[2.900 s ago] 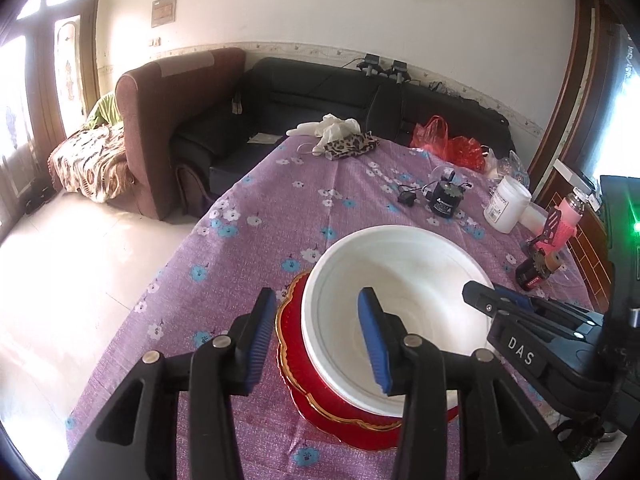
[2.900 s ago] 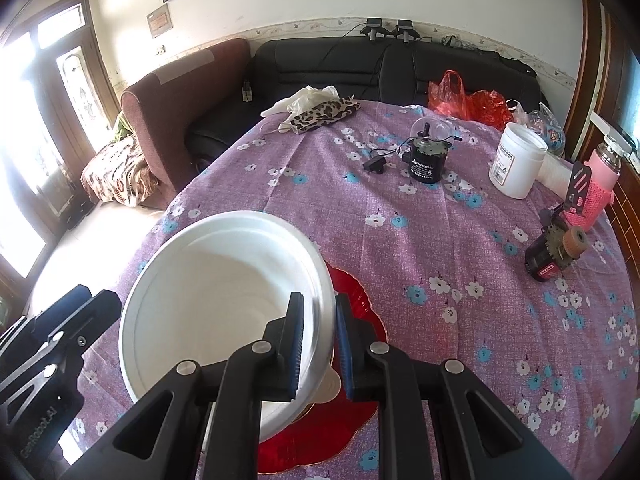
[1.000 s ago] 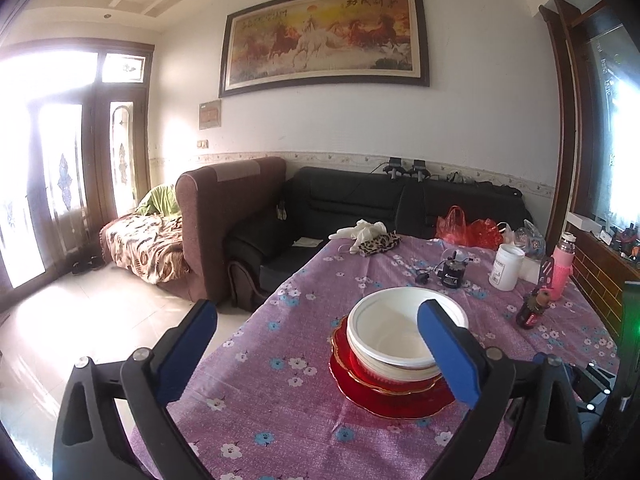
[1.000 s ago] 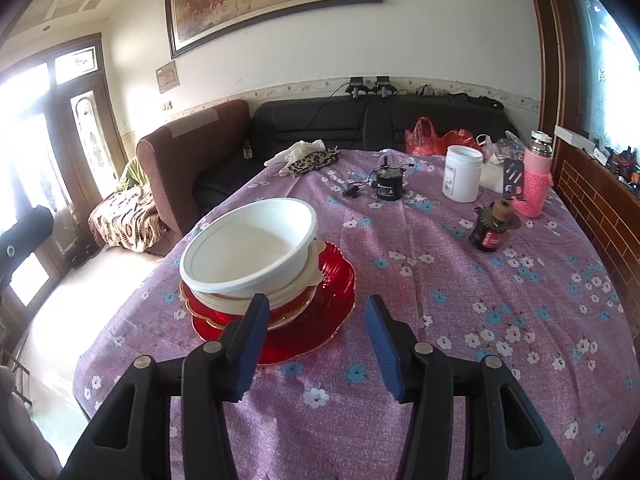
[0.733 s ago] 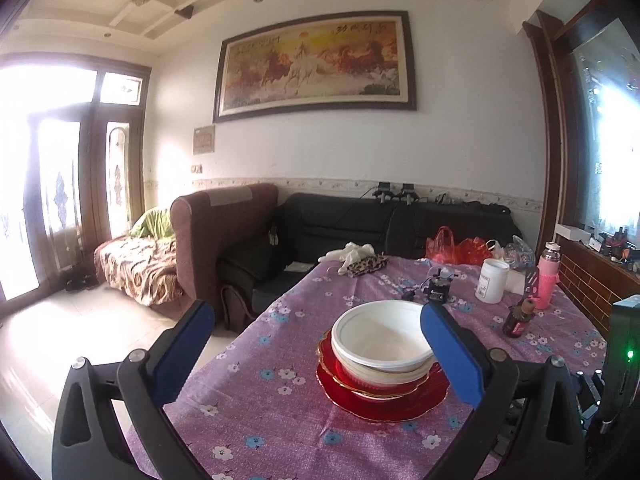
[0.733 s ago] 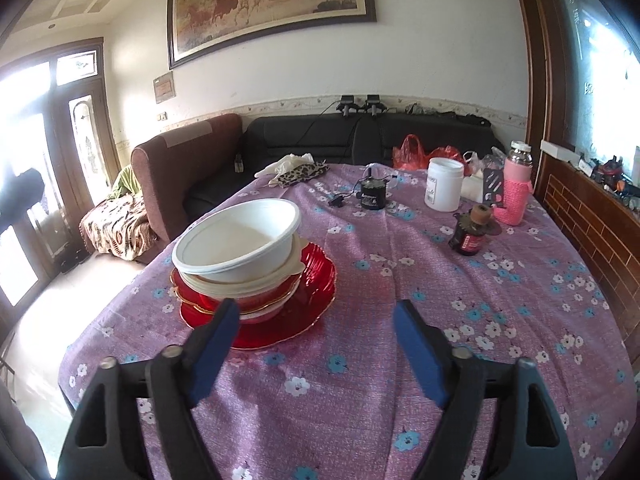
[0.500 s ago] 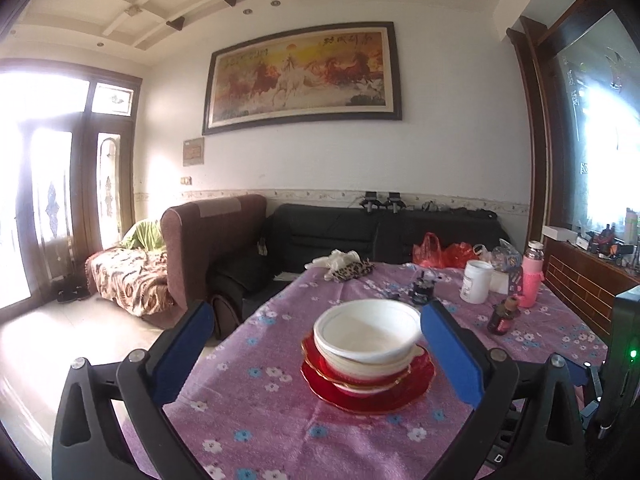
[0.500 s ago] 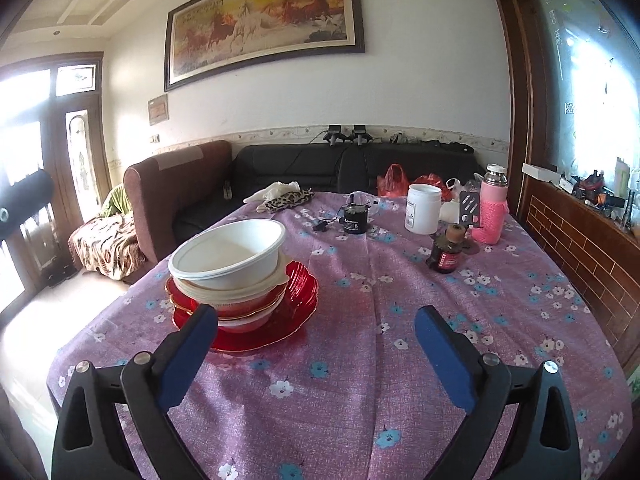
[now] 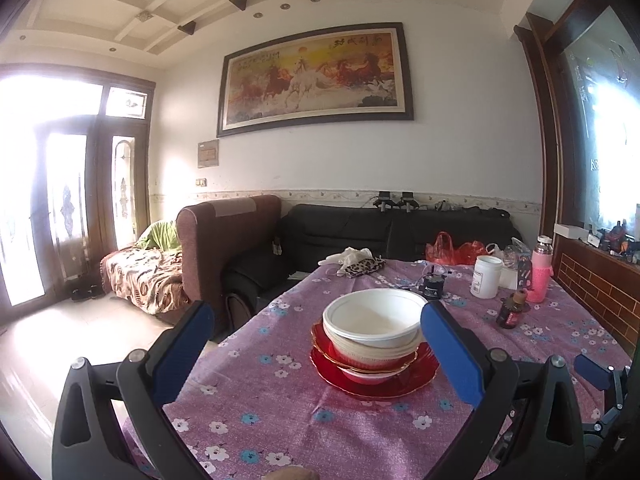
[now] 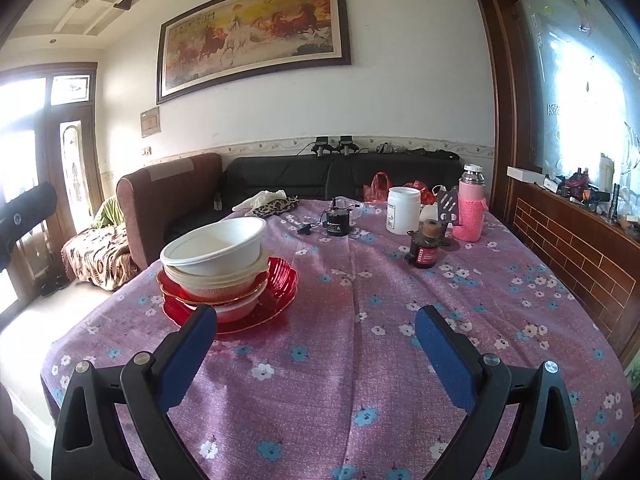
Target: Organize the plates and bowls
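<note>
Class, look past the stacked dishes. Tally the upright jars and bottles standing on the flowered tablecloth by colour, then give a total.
White jar: 1
Pink bottle: 1
Dark brown bottle: 1
Total: 3

On the table (image 10: 360,380) the near cloth lies bare and passable right up to the stacked bowls and plates (image 10: 224,268) at left, while the far right end is crowded by a white jar (image 10: 403,210), brown bottle (image 10: 426,249) and pink flask (image 10: 471,208).
</note>
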Motion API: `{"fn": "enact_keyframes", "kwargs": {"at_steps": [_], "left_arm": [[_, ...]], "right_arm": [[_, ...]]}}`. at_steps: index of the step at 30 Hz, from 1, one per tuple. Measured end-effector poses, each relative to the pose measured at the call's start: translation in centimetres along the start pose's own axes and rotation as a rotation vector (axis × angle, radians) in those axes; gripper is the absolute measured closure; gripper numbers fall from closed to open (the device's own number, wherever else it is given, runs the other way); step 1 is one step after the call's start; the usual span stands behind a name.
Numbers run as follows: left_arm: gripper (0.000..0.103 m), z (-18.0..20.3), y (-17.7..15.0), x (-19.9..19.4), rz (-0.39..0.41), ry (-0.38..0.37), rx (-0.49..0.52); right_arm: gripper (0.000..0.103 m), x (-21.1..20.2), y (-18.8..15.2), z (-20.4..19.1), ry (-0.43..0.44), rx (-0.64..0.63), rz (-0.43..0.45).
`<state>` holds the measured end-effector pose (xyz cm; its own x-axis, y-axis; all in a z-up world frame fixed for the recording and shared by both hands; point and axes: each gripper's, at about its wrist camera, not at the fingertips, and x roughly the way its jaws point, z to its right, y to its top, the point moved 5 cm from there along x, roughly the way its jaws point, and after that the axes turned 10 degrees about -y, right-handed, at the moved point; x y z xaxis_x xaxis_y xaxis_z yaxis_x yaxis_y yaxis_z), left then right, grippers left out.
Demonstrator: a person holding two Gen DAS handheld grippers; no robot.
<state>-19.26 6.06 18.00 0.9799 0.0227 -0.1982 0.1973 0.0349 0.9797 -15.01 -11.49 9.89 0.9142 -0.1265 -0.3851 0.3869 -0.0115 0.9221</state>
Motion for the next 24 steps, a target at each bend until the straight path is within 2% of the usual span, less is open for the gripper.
{"fn": "enact_keyframes", "kwargs": {"at_steps": [7, 13, 18, 24], "left_arm": [[0.000, 0.8, -1.5, 2.5, -0.097, -0.062, -0.014], [0.000, -0.5, -3.2, 6.0, -0.212, -0.101, -0.110], [0.000, -1.6, -4.4, 8.5, -0.269, -0.068, -0.125], [0.000, -2.4, -4.9, 10.2, -0.306, -0.055, -0.123]], "right_arm": [[0.002, 1.8, -1.1, -0.3, 0.017, -0.008, -0.050], [0.002, 4.0, -2.0, -1.1, 0.022, -0.027, -0.117], [0.002, 5.8, -2.6, -2.5, 0.046, -0.063, -0.173], [0.002, 7.0, -2.1, -4.1, 0.053, -0.099, -0.186]]}}
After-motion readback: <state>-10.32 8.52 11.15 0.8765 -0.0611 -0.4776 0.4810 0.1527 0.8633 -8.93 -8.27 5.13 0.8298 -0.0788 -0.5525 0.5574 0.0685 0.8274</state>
